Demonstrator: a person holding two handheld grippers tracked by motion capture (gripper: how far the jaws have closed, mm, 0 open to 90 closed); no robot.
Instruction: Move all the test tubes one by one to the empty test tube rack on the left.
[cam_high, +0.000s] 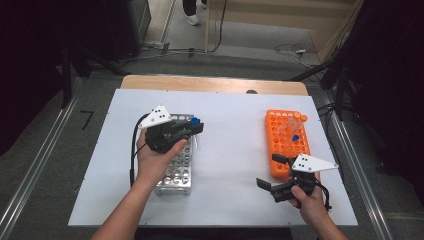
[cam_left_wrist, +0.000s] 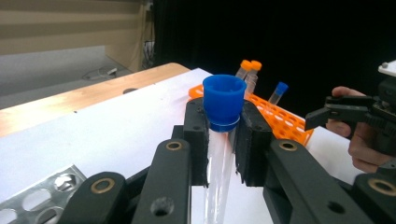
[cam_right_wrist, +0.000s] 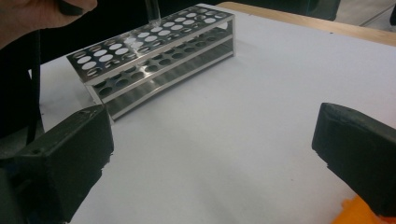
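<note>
The left gripper (cam_high: 192, 127) hangs over the far end of the metal rack (cam_high: 176, 172), on the left half of the white table sheet (cam_high: 230, 150), and its two black jaws are clamped on a clear tube with a blue cap (cam_high: 194, 120). From the left gripper view the hold is plain: the pads press the tube (cam_left_wrist: 223, 140) just below its cap, which stands up above the jaw tips, while the clear body runs down between the jaws. The right gripper view catches the lower tip of that tube (cam_right_wrist: 152, 11) just above the rack's (cam_right_wrist: 154, 51) top plate of round holes; whether it touches a hole I cannot tell. Over on the right side of the sheet sits the orange rack (cam_high: 286, 142), with two orange-capped tubes (cam_high: 300, 120) standing at its far end and a small blue-capped tube (cam_high: 295, 138) near its middle. The right gripper (cam_high: 272, 172) is at the near end of that orange rack, just beside it, its jaws spread wide apart with nothing between them but bare white sheet. The two grippers are well apart, one at each rack.
</note>
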